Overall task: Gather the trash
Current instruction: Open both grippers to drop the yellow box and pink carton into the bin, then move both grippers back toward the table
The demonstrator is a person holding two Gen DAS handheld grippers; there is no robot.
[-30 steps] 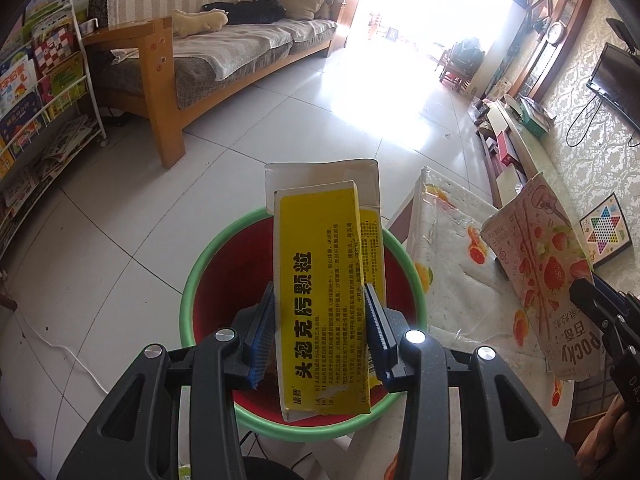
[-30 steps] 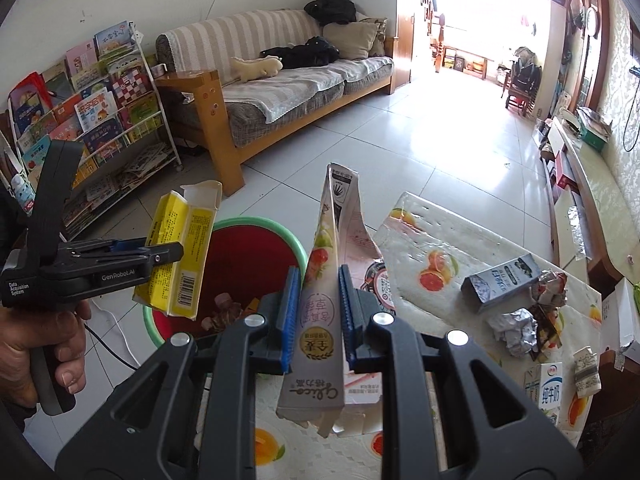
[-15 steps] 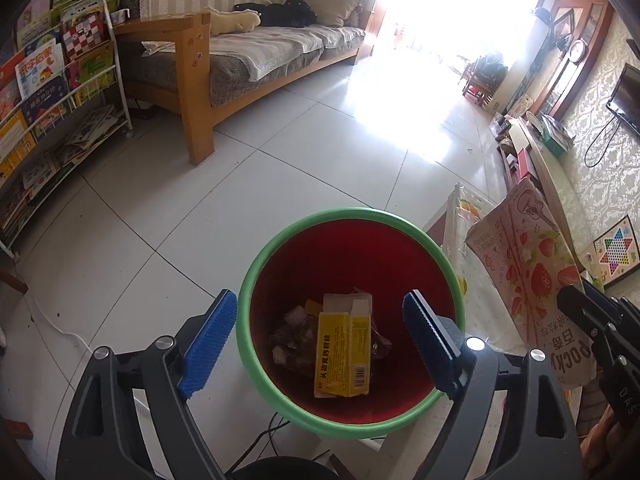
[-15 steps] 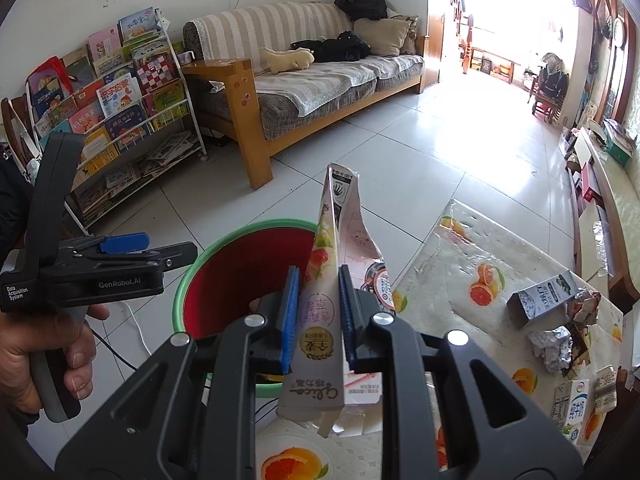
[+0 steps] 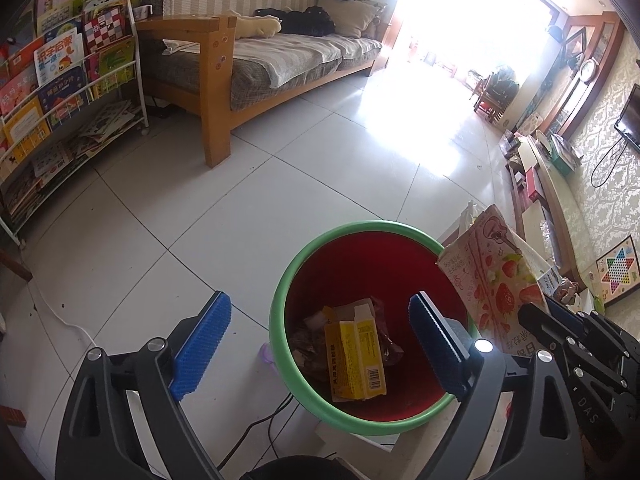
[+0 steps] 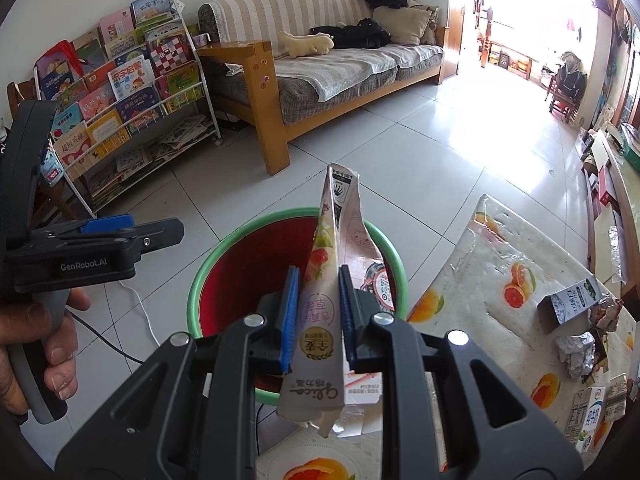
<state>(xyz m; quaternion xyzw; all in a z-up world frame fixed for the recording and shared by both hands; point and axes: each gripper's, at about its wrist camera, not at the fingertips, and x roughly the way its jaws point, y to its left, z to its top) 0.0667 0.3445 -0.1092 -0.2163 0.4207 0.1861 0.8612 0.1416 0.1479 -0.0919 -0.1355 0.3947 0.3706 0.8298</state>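
A red bin with a green rim (image 5: 288, 280) stands on the floor below my left gripper (image 5: 318, 308). Its blue pads are wide apart and still opening, with nothing between them. A yellow box (image 5: 356, 356) lies inside the bin on other scraps. My right gripper (image 6: 318, 280) is shut on a flattened pink strawberry snack box (image 6: 320, 320), held upright over the bin's near edge (image 6: 208, 272). The same box (image 5: 492, 276) shows at the bin's right side in the left wrist view. A hand (image 6: 40, 344) holds the left gripper (image 6: 160, 228) at the left.
A table with a fruit-print cloth (image 6: 500, 248) sits right of the bin, carrying a grey milk carton (image 6: 572, 304), crumpled foil (image 6: 580, 354) and a small carton (image 6: 596, 404). A wooden sofa (image 5: 248, 64) and a book rack (image 5: 68, 92) stand beyond the tiled floor. A cable (image 5: 60, 316) trails on the floor.
My left gripper opened and let go of the yellow box, which dropped into the bin. The right gripper carried the pink box leftward, closer over the bin.
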